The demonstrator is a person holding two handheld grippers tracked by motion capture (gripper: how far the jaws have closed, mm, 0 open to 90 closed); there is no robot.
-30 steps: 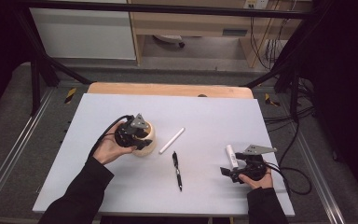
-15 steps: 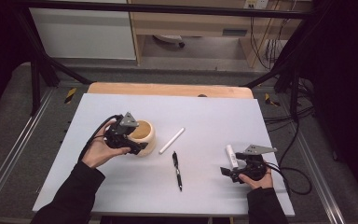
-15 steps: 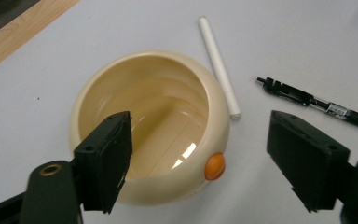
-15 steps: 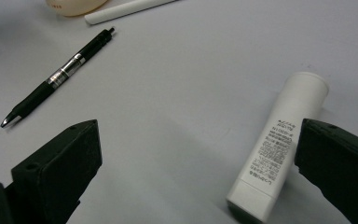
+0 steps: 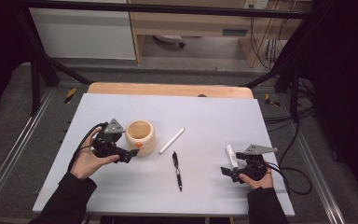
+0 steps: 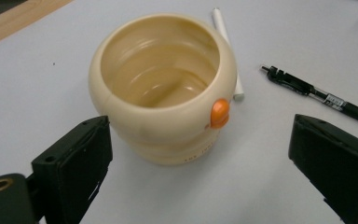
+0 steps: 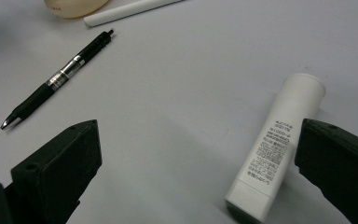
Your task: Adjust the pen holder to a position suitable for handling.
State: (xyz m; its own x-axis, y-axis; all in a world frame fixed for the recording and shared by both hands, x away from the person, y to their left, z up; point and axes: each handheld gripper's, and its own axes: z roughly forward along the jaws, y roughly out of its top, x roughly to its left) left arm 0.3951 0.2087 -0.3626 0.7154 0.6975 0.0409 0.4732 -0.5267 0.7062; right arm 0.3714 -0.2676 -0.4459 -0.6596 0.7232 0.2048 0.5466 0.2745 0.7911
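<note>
Left claw sits on the near-left part of the desk, released, its jaws having just been opening and now standing wide with nothing pressed between them. Just beyond its jaw tips stands the cream duck-shaped cup, upright and mouth up. In the left gripper view the left claw frames the cup: the cup sits ahead of the two black jaws, closer to the jaw on that view's left, apart from both, with its small orange beak turned toward the camera and a little to that view's right.

Right claw rests at the near-right of the desk, also released, jaws spread. A white tube lies flat just beside it, on the far side; in the right gripper view the right claw has the tube close against the jaw on that view's right, printed label up, and whether the two touch I cannot tell.

Between the two claws lie a white stick, just right of the cup, and a black pen nearer the person.
</note>
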